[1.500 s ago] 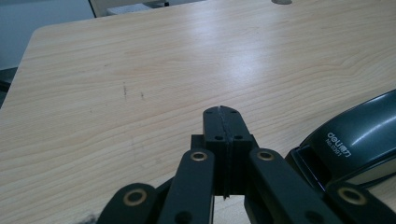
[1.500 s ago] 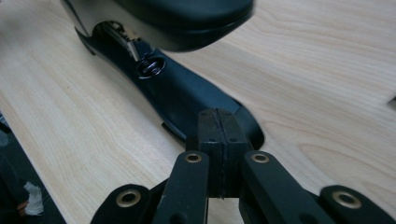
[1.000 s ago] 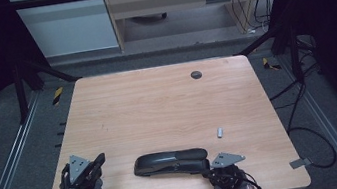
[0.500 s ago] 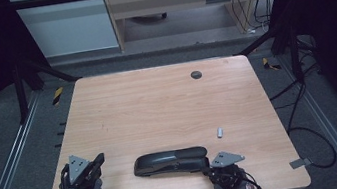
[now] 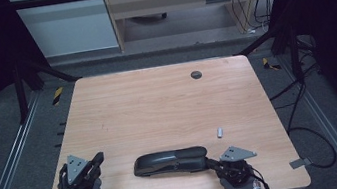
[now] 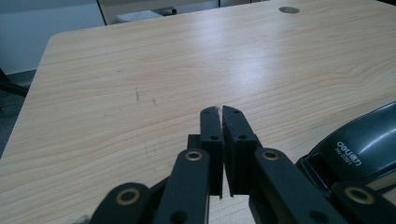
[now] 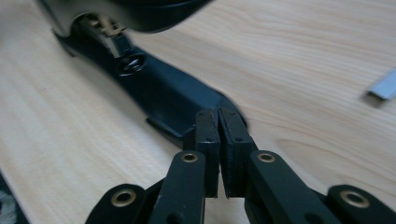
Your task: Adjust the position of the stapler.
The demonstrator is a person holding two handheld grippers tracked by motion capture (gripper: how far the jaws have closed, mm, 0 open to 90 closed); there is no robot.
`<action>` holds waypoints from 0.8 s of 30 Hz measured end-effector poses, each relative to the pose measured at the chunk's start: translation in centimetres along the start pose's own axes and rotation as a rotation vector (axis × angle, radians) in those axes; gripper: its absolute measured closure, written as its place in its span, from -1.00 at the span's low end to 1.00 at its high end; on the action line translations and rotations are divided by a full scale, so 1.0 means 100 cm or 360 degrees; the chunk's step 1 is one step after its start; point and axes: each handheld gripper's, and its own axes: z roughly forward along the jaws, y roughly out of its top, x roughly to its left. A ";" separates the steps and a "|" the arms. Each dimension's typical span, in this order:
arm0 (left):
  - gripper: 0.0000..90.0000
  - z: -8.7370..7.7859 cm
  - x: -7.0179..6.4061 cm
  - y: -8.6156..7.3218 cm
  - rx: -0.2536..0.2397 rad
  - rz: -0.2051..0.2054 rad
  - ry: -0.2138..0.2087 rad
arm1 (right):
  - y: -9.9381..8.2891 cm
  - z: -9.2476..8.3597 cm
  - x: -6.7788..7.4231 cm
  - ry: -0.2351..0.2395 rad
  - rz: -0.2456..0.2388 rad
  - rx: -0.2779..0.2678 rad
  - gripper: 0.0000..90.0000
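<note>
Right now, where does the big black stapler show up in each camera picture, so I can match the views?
High view: the stapler lies lengthwise near the table's front edge, between the two grippers.
Left gripper view: its rounded glossy top, with white lettering, sits at the lower right.
Right gripper view: its base runs from upper left down to the jaw tips.
Shared landmark: the small dark round disc at the table's far edge, also top right in the left gripper view.

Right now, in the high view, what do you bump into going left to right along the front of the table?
Left gripper → black stapler → small grey staple strip → right gripper, its tip at the stapler's right end.
</note>
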 end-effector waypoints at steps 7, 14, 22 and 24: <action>0.65 0.001 -0.004 0.006 -0.0013 0.0026 -0.0032 | -0.001 -0.012 -0.025 -0.0122 0.0081 -0.0080 0.67; 0.18 0.006 -0.010 0.014 -0.0010 0.0062 -0.0104 | -0.004 -0.019 -0.049 -0.0250 0.0140 -0.0119 0.40; -0.10 0.007 -0.015 0.027 -0.0007 0.0154 -0.0157 | -0.006 -0.024 -0.062 -0.0318 0.0189 -0.0146 0.26; -0.13 0.007 -0.018 0.031 -0.0007 0.0173 -0.0172 | -0.006 -0.024 -0.066 -0.0342 0.0196 -0.0145 0.22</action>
